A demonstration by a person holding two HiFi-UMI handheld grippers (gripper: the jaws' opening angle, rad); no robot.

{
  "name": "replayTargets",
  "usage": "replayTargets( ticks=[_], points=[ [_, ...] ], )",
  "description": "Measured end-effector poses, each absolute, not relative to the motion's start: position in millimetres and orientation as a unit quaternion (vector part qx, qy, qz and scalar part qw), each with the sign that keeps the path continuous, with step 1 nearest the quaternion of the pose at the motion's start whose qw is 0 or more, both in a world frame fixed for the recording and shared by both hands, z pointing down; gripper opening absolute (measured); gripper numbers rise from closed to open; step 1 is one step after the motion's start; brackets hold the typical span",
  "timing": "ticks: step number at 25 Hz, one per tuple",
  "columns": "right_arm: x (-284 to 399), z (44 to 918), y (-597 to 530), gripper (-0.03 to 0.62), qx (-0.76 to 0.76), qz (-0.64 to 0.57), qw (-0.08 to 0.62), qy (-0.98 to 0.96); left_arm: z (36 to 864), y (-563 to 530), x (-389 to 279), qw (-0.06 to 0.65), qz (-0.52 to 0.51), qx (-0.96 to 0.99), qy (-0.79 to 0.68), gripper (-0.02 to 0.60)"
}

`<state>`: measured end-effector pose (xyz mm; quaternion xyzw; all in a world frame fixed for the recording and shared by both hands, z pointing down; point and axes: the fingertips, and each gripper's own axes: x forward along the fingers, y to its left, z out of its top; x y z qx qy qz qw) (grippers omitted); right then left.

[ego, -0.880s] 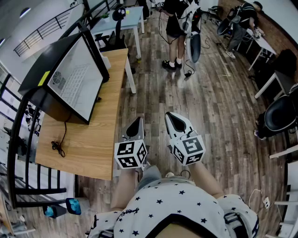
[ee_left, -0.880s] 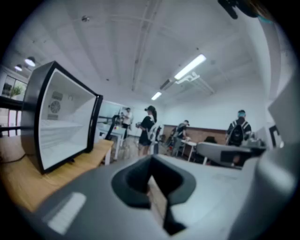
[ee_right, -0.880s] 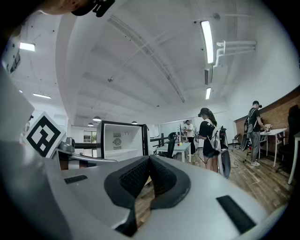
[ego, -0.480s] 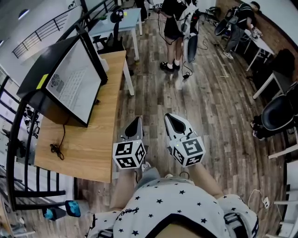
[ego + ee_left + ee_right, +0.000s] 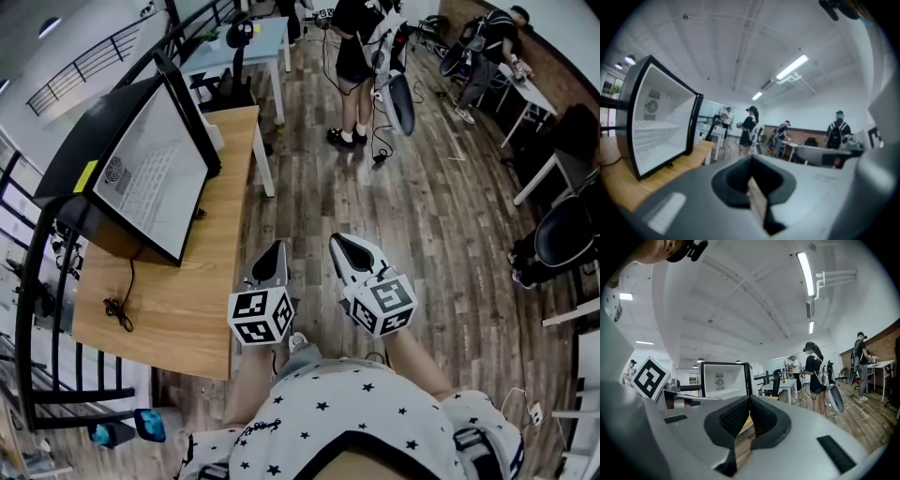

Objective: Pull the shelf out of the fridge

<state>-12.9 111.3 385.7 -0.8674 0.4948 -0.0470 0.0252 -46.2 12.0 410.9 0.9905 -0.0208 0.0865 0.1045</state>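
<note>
Left claw: the left claw (image 5: 751,177) has its jaws pressed together with nothing between them. In the head view it (image 5: 275,251) shows just off the tabletop's right edge, near the near right corner, well apart from the fridge.
Right claw: the right claw (image 5: 749,401) is likewise closed on nothing. In the head view it (image 5: 343,246) sits just beside the left one, over the floor.
Floor: the wooden plank floor (image 5: 431,197) runs along the tabletop's right edge. A person in dark clothes (image 5: 354,47) stands on it beyond the tabletop's far right corner.
Tabletop: the light wooden tabletop (image 5: 192,291) carries the fridge on its far left part. Its near half is bare wood apart from a cable.
Fridge: the black fridge (image 5: 89,141) has a white inside, and its open front faces the tabletop's right edge.
Shelf: the white shelf (image 5: 654,125) lies level inside the fridge, about halfway up, fully within the cabinet.
Cable: a dark cable (image 5: 120,305) runs from the fridge's near side and ends in a small coil close to the tabletop's left edge.
</note>
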Motion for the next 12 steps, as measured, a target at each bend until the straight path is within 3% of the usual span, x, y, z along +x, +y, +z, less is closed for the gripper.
replayTargets(
  ticks=[12],
  points=[
    [22, 385, 50, 0.021, -0.858, -0.052, 0.053, 0.508, 419, -45, -23, 0.108, 0.096, 0.989, -0.029, 0.005]
  ],
)
